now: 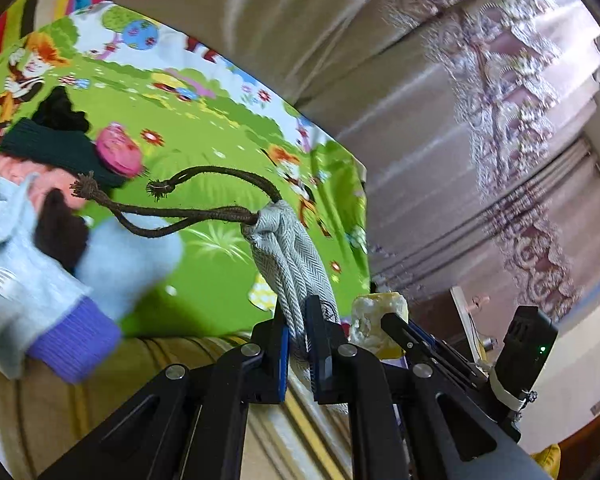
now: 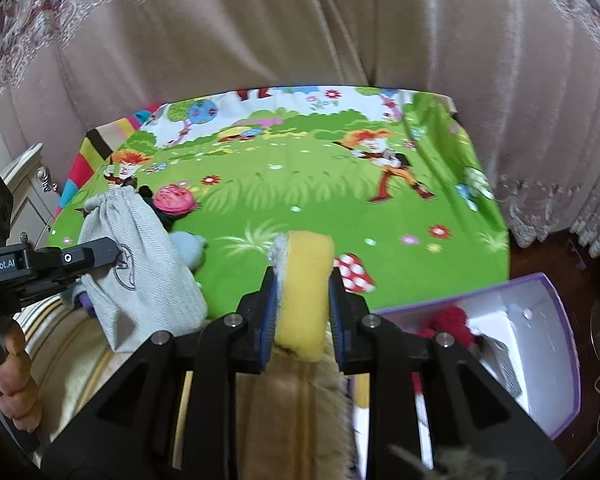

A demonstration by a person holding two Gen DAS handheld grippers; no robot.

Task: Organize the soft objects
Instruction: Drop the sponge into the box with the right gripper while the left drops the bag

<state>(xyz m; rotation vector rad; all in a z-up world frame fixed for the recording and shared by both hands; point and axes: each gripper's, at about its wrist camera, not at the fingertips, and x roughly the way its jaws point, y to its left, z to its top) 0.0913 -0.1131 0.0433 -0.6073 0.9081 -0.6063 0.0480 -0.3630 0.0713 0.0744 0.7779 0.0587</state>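
Two soft things in two grips, carried over the cartoon mat (image 2: 300, 200).

The left gripper (image 1: 298, 332) is pinched tight on the grey drawstring pouch (image 1: 288, 248), a limp, light cloth best held at its bunched body, cords dangling. The right gripper (image 2: 302, 304) squeezes the yellow sponge (image 2: 304, 280), springy and light, across its middle. Both point down-forward over the mat's near edge; a purple-rimmed box (image 2: 556, 360) sits below right.
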